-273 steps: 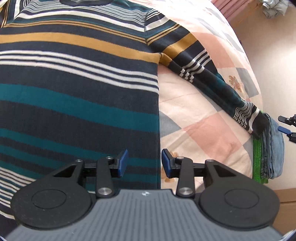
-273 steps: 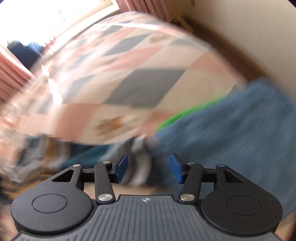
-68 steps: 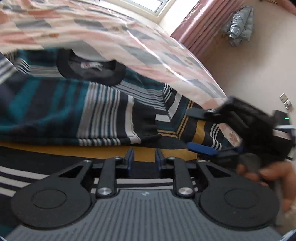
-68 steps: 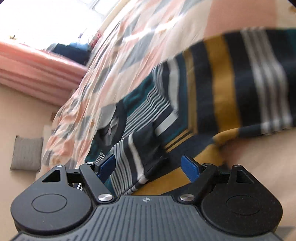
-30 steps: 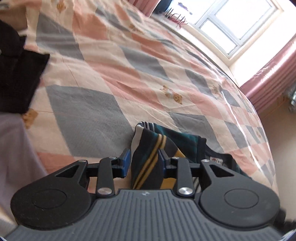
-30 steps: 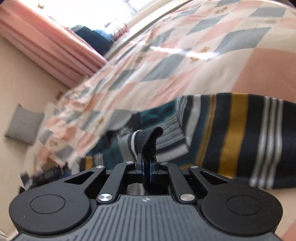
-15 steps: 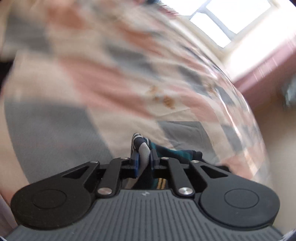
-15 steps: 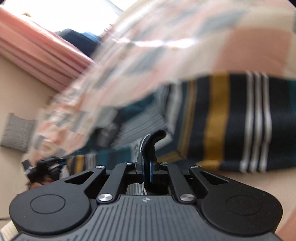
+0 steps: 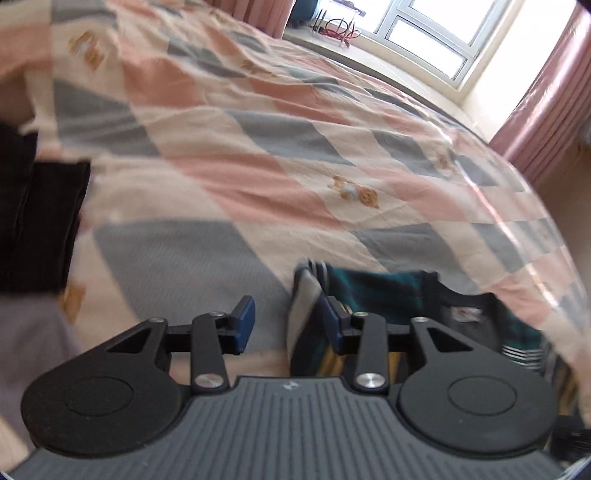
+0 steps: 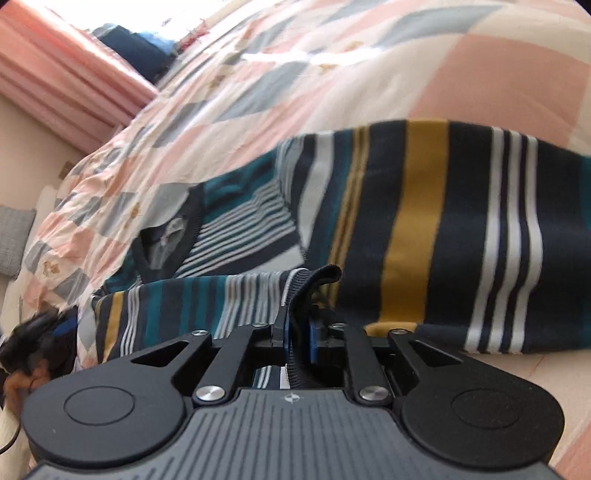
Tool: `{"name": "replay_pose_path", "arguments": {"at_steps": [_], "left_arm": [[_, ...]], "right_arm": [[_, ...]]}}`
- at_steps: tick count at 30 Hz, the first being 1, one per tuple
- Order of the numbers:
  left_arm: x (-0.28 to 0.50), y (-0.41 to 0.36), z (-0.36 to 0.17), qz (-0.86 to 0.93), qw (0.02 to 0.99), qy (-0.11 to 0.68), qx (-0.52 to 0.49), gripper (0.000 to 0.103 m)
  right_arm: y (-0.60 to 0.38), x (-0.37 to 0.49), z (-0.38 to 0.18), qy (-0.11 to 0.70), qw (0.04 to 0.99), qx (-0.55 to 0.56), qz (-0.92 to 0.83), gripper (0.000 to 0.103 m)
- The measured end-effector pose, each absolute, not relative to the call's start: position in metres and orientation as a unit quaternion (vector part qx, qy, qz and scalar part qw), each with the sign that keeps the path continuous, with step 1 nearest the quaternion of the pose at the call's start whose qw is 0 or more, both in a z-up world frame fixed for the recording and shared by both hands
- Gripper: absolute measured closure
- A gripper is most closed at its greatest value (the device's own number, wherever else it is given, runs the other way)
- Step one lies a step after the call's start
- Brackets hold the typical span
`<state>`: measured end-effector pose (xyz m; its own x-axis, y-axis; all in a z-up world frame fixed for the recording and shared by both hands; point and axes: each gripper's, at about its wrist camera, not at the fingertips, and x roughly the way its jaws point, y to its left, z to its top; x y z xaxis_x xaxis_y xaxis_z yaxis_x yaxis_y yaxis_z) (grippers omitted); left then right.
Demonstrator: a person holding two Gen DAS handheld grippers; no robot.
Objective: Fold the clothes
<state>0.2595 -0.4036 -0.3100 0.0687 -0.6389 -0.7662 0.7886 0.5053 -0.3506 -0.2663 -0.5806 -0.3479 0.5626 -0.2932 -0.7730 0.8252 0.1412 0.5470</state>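
The left claw (image 9: 287, 323) is held low over the bed, pointing across it toward the window (image 9: 428, 33); its jaws stand apart, and a folded edge of the sweater (image 9: 306, 295) lies against the inner face of its right finger, not pinched. The right claw (image 10: 297, 338) is also low, aimed along the bed, its jaws together and clamped on a dark ribbed edge of the sweater (image 10: 413, 221) that sticks up just ahead of the fingertips. Far to its left the other claw (image 10: 37, 332) shows as a dark blur with a hand (image 10: 18, 380) below it.

The bed carries a quilt (image 9: 280, 147) in pink, grey and cream diamonds with small bear prints. Pink curtains (image 10: 62, 74) hang beyond it. A black cloth (image 9: 33, 218) lies left of the left claw.

The sweater is navy with teal, white and mustard stripes. It spreads ahead and right of the right claw, its collar ahead to the left, with one striped part drawn across just before the fingers.
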Motion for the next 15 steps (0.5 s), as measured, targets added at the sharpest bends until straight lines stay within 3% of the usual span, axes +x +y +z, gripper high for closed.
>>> {"name": "replay_pose_path", "arguments": {"at_steps": [3,6,7,8,9,11,15], "left_arm": [[0.239,-0.375,-0.314,-0.499,0.695,0.509,0.096,0.049],[0.218,-0.362,-0.338,-0.498,0.663,0.548,0.109,0.046],[0.214,-0.360,-0.347,-0.495,0.654,0.561,0.108,0.049],[0.211,-0.359,-0.355,-0.493,0.645,0.575,0.100,0.057],[0.209,-0.357,-0.360,-0.494,0.640,0.580,0.094,0.080],[0.202,-0.352,-0.353,-0.511,0.653,0.547,0.117,0.089],[0.198,-0.340,-0.339,-0.519,0.678,0.491,0.173,0.092]], "right_arm": [[-0.578,-0.265,-0.351,0.248,0.706,0.532,-0.396,0.079],[-0.576,-0.260,-0.354,0.252,0.705,0.533,-0.393,0.076],[-0.575,-0.258,-0.354,0.256,0.706,0.532,-0.391,0.076],[-0.574,-0.256,-0.353,0.262,0.709,0.527,-0.389,0.089],[-0.572,-0.256,-0.349,0.263,0.714,0.521,-0.386,0.095],[-0.569,-0.256,-0.343,0.265,0.725,0.510,-0.379,0.096],[-0.567,-0.263,-0.350,0.293,0.709,0.515,-0.383,0.097]]}}
